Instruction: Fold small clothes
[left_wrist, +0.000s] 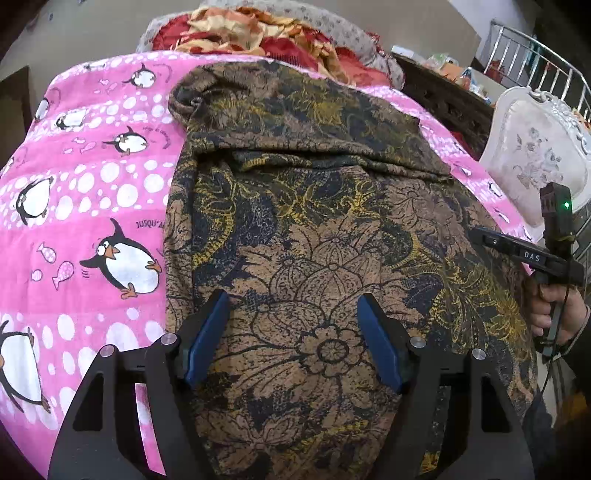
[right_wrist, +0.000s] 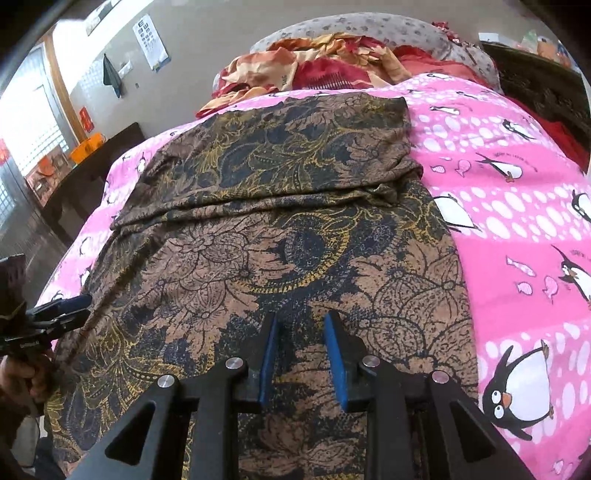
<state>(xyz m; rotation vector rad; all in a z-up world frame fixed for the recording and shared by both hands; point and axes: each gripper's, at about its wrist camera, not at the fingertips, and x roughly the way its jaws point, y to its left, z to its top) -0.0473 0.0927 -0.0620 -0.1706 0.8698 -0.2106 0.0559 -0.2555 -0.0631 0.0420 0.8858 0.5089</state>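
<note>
Both pairs of fingers are standing open and gripping nothing; on our left gripper (left_wrist: 293, 339) the blue fingers (left_wrist: 207, 339) are spreading wide above the cloth, and on our right gripper (right_wrist: 303, 360) the fingers (right_wrist: 267, 362) are sitting closer together, though a clear gap is showing between them. We are hovering over the one garment (left_wrist: 314, 240), a brown, black and yellow floral piece lying spread on the pink penguin bedsheet (left_wrist: 85, 192); its far end is already lying doubled back toward us, forming a layered band (right_wrist: 273, 162) across the top. We are judging that one fold is done and that we are pausing between folds; the next move is probably calling for both grippers to come down on the near edge or the side edges, pinching the fabric at two matching corners so the cloth is lifting evenly and not bunching. Counting: one garment, two grippers, one bedsheet. Beyond the sheet we are seeing a rumpled red and orange blanket (left_wrist: 258, 33) at the head of the bed; a white ornate chair (left_wrist: 535, 147) is standing just beside the bed on our right; an eye chart (right_wrist: 149, 40) is hanging on the far wall.
</note>
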